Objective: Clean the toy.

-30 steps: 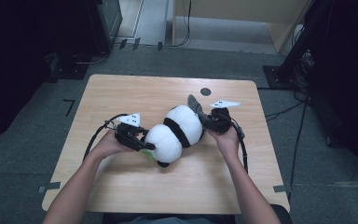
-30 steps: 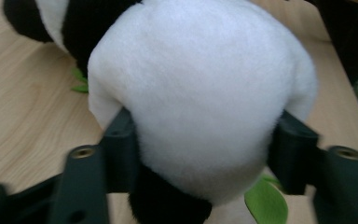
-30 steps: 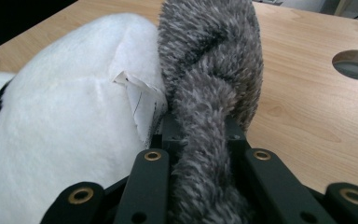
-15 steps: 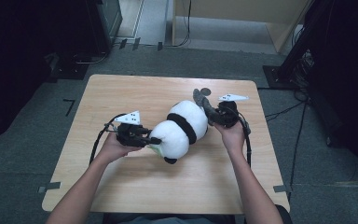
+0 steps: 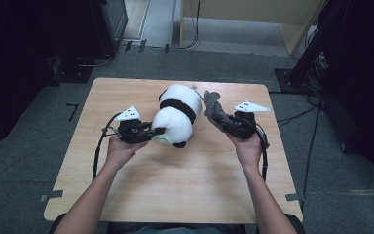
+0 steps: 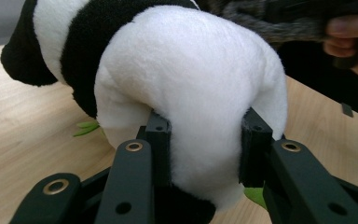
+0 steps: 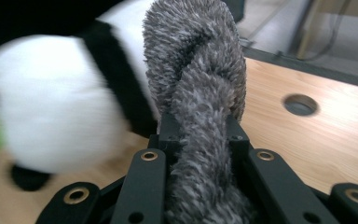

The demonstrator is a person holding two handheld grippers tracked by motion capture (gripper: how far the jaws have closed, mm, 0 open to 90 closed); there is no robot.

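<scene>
A black-and-white panda plush (image 5: 175, 114) hangs just over the wooden table (image 5: 185, 185), tilted, its head toward the far edge. My left gripper (image 5: 158, 130) has just been closing and is now shut on the panda's white rear end (image 6: 191, 84), with the pads (image 6: 158, 135) sunk into the fur. My right gripper (image 5: 222, 120) is shut on a grey fuzzy cloth piece (image 5: 212, 103). That piece (image 7: 196, 70) stands up between its jaws (image 7: 198, 128), right beside the panda's head (image 7: 51, 102). Whether the piece is still attached to the panda I cannot tell.
Green leaf-shaped bits (image 6: 86, 128) show under the panda. A round hole (image 7: 300, 104) sits in the tabletop near its far edge. Dark equipment, cables and a stand base (image 5: 292, 78) ring the table on the floor. A pale cabinet (image 5: 253, 19) stands behind.
The panda has swung from lying slantwise at mid-table to pointing toward the far edge, lifted slightly. The right gripper has pulled the grey piece rightward, away from the panda. The left gripper closed on the rear.
</scene>
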